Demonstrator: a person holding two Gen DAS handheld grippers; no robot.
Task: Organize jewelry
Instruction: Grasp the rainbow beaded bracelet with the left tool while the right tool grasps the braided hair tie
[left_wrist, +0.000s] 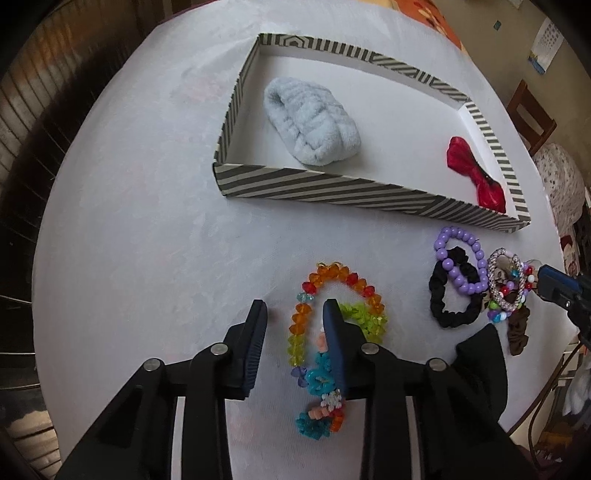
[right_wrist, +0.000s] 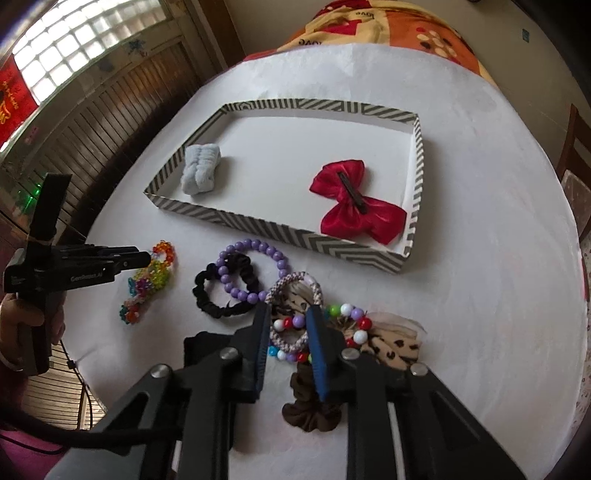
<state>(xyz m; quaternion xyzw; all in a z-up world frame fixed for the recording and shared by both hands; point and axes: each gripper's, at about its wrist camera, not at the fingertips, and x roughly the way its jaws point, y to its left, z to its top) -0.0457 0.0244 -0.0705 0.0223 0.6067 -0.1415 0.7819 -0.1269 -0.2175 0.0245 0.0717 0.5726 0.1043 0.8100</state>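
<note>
One striped tray (right_wrist: 258, 229), one red bow (right_wrist: 354, 210), three scrunchies (right_wrist: 221, 310).

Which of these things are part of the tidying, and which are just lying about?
Part of the job:
- striped tray
- red bow
- blue scrunchie
- rainbow bead bracelet
- purple bead bracelet
- black scrunchie
- braided bracelet
- brown scrunchie

Just there:
- patterned blanket
- wooden chair

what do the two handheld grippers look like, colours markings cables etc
Both are matte black plastic. The left gripper and right gripper each carry two flat blue ribbed fingers on black linkage arms with silver rivets. In the right wrist view the left tool shows a pistol-style handle, small white lettering on its side and a black cable trailing below.
</note>
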